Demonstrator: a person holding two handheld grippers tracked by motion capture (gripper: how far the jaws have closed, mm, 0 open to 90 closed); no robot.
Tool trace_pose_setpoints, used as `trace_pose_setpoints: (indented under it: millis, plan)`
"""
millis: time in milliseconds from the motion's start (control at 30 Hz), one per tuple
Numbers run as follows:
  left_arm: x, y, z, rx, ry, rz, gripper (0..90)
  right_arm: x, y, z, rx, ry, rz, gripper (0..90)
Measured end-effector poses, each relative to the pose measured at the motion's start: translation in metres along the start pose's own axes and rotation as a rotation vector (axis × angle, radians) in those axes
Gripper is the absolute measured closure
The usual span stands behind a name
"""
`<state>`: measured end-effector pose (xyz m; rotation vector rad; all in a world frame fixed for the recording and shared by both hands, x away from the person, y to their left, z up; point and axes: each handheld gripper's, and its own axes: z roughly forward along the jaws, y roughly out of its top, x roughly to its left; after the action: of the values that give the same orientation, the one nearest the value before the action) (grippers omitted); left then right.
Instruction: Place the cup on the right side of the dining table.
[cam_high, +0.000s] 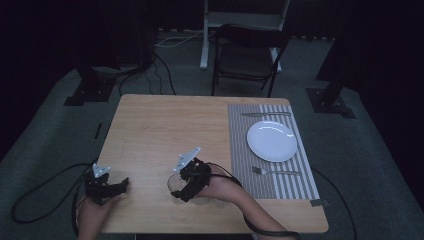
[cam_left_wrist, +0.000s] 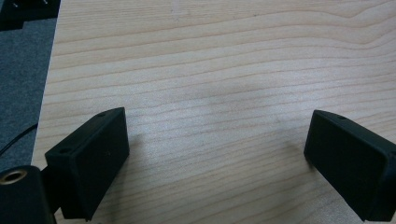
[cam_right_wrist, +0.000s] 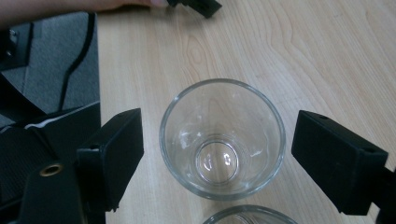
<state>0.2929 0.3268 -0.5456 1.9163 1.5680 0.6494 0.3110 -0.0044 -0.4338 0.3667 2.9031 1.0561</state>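
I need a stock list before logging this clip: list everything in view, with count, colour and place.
table: one, light wood, centre of the high view
placemat: one, grey striped, right part of the table
plate: one, white, on the placemat
knife: one, silver, on the placemat beyond the plate
fork: one, silver, on the placemat nearer than the plate
drinking glass: two, clear, upright on the table; one between the right gripper's open jaws, untouched, a second rim at the bottom edge of the right gripper view
folding chair: one, dark, beyond the table
left gripper: one, black, open over bare table
right gripper: one, black, open around the glass
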Motion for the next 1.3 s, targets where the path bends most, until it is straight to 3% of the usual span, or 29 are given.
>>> trace_pose_setpoints:
  millis: [433,700,833,1300]
  plan:
    - [0.0,0.0,0.0,0.0,0.0,0.0,7.0,0.002,0.007,0.013,0.086,-0.049,-0.001,19.4]
    - [0.0,0.0,0.0,0.0,0.0,0.0,7.0,0.004,0.012,0.019,0.124,-0.053,0.005,27.3]
    - [0.0,0.0,0.0,0.0,0.0,0.0,7.0,0.008,0.014,0.023,0.159,-0.079,-0.027,27.7]
    - [0.0,0.0,0.0,0.0,0.0,0.001,7.0,0.003,0.019,0.024,0.172,-0.136,0.008,28.2]
